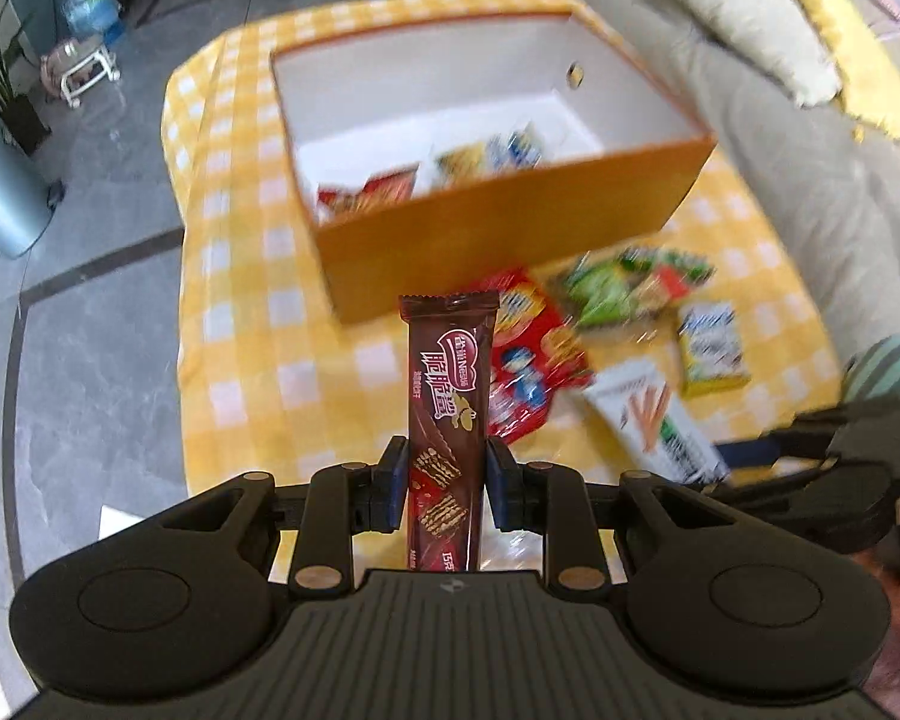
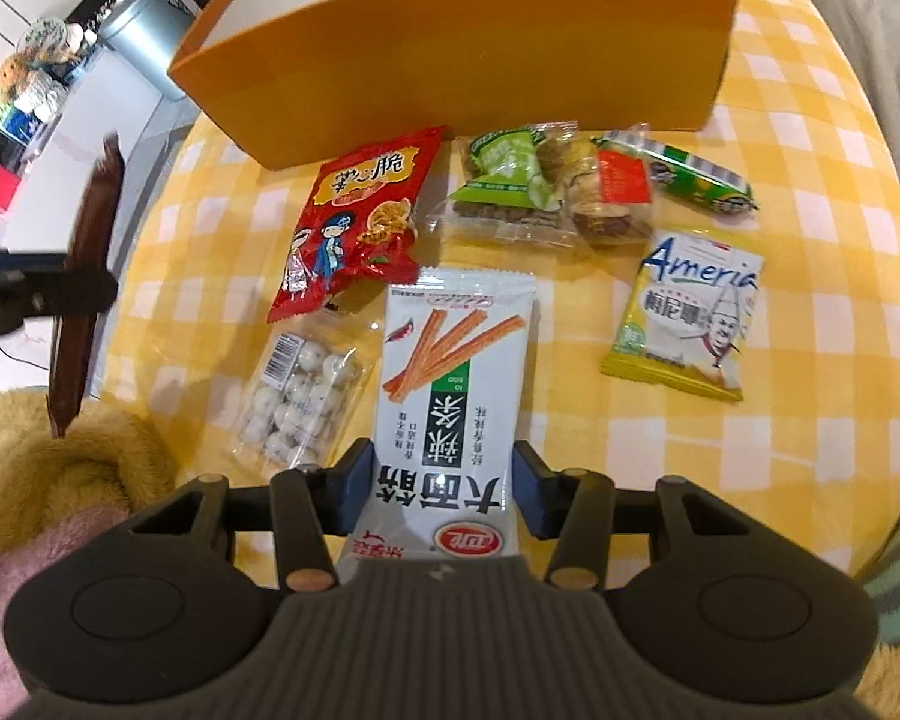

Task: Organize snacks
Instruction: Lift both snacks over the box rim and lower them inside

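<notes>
My left gripper (image 1: 444,468) is shut on a brown Nestle wafer bar (image 1: 448,396) and holds it upright above the table, short of the orange box (image 1: 510,228). The box holds a few snack packs (image 1: 369,189). My right gripper (image 2: 441,468) has its jaws around the lower end of a white spicy-stick packet (image 2: 456,372) that lies on the yellow checked cloth (image 2: 810,450); the pads touch its edges. The wafer bar also shows at the left of the right wrist view (image 2: 87,252).
Loose snacks lie before the box: a red noodle bag (image 2: 360,222), a clear bag of white balls (image 2: 300,396), a green pack (image 2: 504,180), biscuits (image 2: 606,192), a green sausage stick (image 2: 684,174), a yellow Ameria pack (image 2: 690,318). A sofa with cushions (image 1: 810,90) stands right.
</notes>
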